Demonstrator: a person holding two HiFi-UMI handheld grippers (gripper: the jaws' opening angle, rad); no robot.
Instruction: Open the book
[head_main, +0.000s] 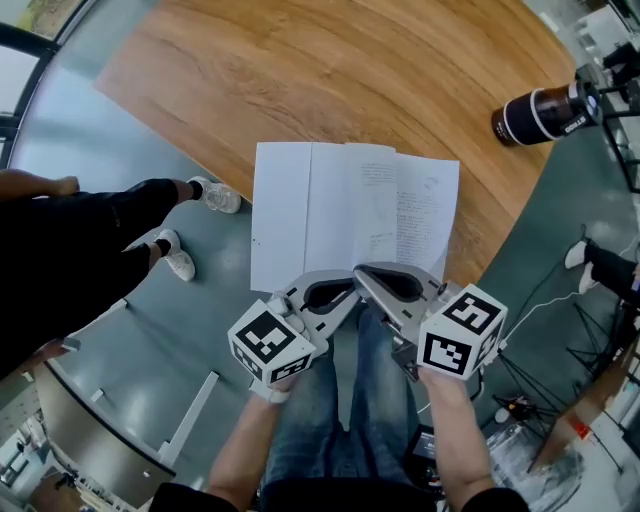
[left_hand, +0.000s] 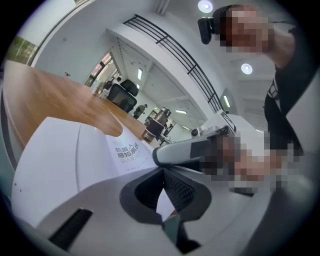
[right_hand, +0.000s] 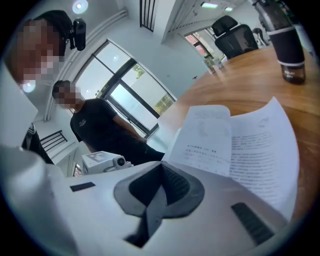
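Wooden table (head_main: 330, 70) carries the open book (head_main: 350, 210). The book lies flat at the table's near edge with its white pages spread, print showing on the right-hand pages, and one middle leaf sits slightly raised. Well to the left of the book, off the table, a person in dark clothes (head_main: 70, 240) stands on the grey floor (head_main: 230, 300) in white sneakers (head_main: 182, 263).

Just below the book's near edge, a little left of its middle, is the left gripper (head_main: 345, 292), with its marker cube (head_main: 270, 345) further from the book. Its tips are drawn together. In the left gripper view a sliver of white paper shows in the narrow gap behind the pads, but whether a leaf is pinched there cannot be told.

Crossing over it at the book's near edge is the right gripper (head_main: 362, 273), its second marker cube (head_main: 462, 335) below the book's right corner. Its jaws are pressed fully together with nothing between them. Below the book, between the two forearms, the holder's jeans (head_main: 360, 420) show.

Well to the right of the book and beyond its far edge, a dark flask (head_main: 535, 112) with a pale band stands on the table
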